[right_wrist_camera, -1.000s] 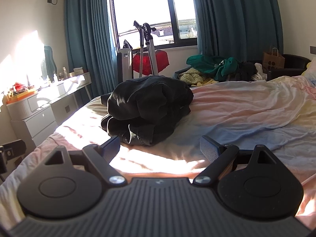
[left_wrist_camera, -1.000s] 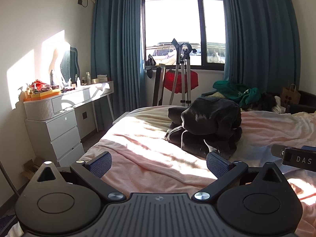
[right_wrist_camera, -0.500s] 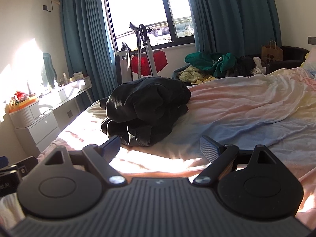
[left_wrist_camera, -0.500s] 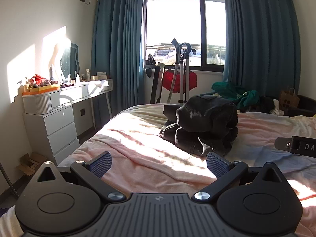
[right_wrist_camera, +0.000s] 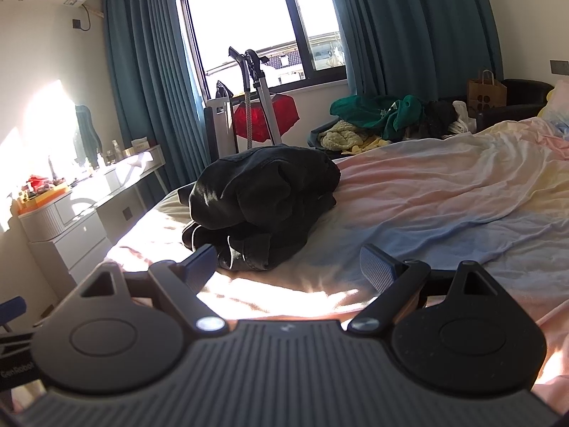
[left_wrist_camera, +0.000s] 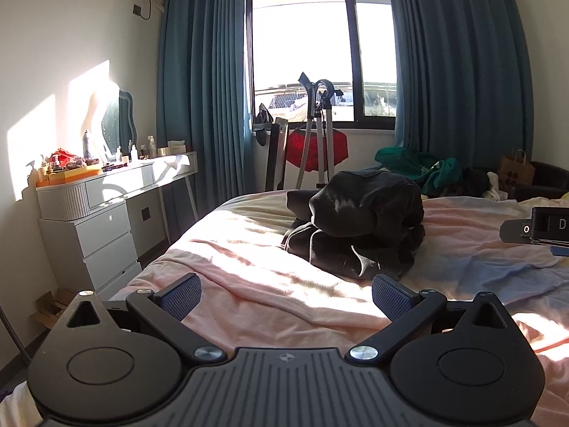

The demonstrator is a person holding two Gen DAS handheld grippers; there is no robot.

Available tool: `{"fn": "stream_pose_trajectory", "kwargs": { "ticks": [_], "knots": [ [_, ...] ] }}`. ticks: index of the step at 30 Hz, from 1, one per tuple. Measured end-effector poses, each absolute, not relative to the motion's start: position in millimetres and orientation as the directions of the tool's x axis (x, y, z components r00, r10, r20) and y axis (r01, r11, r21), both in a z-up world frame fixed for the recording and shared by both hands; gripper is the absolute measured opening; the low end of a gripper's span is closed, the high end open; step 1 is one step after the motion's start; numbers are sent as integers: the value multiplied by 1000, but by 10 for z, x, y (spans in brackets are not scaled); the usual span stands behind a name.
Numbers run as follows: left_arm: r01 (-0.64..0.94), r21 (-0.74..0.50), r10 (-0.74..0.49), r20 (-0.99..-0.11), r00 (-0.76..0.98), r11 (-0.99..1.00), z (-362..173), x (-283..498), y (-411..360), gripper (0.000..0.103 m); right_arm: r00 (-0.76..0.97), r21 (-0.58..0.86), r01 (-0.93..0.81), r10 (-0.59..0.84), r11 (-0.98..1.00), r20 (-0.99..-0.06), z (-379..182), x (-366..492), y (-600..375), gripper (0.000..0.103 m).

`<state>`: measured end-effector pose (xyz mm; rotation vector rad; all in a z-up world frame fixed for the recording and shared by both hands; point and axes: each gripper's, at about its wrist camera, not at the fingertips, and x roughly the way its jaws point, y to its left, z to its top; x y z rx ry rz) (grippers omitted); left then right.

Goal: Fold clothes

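A dark folded bundle of clothes (left_wrist_camera: 359, 224) lies on the bed's pastel sheet (left_wrist_camera: 249, 249); it also shows in the right wrist view (right_wrist_camera: 263, 199). My left gripper (left_wrist_camera: 286, 293) is open and empty, held above the sheet in front of the bundle. My right gripper (right_wrist_camera: 290, 268) is open and empty, close in front of the bundle, apart from it. Part of the right gripper's body shows at the right edge of the left wrist view (left_wrist_camera: 540, 226).
A white dresser (left_wrist_camera: 89, 220) with bottles and clutter stands left of the bed. A pile of green and yellow clothes (right_wrist_camera: 377, 117) and a paper bag (right_wrist_camera: 485, 89) lie beyond the bed. A red clothes rack with crutches (left_wrist_camera: 316, 142) stands by the window.
Both grippers have drawn back and tilted a little, the right one rolling to the left. The bundle has not moved. Both stay open.
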<state>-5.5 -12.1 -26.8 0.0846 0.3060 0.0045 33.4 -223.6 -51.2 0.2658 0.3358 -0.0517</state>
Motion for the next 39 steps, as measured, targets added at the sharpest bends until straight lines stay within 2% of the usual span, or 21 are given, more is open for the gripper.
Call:
{"fn": "stream_pose_trajectory", "kwargs": {
  "ticks": [3, 7, 11, 14, 16, 20, 23, 25, 28, 30, 34, 39],
  "knots": [
    [35, 119, 1, -286, 958, 992, -299, -62, -173, 103, 944, 248, 110, -23, 963, -329, -502, 324, -2266, 89],
    [113, 129, -68, -312, 948, 985, -334, 5, -270, 103, 944, 316, 125, -14, 941, -331, -520, 289, -2402, 89],
    [110, 159, -49, -346, 937, 981, -400, 168, -371, 103, 941, 334, 154, -36, 930, -336, -544, 276, -2505, 89],
    [160, 178, -78, -398, 914, 971, -482, 438, -429, 103, 938, 373, 178, -42, 911, -344, -575, 272, -2592, 89],
    [192, 214, -74, -462, 884, 958, -587, 746, -487, 101, 933, 393, 201, -54, 897, -354, -608, 272, -2642, 89],
    [233, 278, -54, -529, 847, 932, -739, 1330, -622, 94, 920, 407, 224, -55, 885, -387, -708, 326, -2684, 89],
    [245, 373, -26, -504, 863, 895, -727, 1749, -850, 94, 917, 427, 226, -43, 875, -397, -769, 366, -2711, 89],
    [267, 512, -4, -458, 889, 816, -723, 2016, -1111, 94, 915, 439, 235, -45, 867, -400, -803, 386, -2732, 89],
    [256, 722, 13, -345, 939, 643, -733, 2396, -1542, 94, 892, 348, 328, -167, 878, -419, -850, 384, -2707, 89],
    [270, 738, -20, -329, 944, 619, -674, 2631, -1756, 95, 879, 300, 368, -225, 880, -421, -887, 415, -2712, 89],
    [359, 690, -93, -391, 916, 629, -618, 3031, -2187, 98, 855, 338, 417, -238, 844, -461, -1038, 568, -2850, 89],
    [359, 731, 18, -452, 892, 580, -897, 3662, -2810, 100, 806, 419, 510, -248, 752, -537, -1307, 705, -3043, 89]
  ]
}}
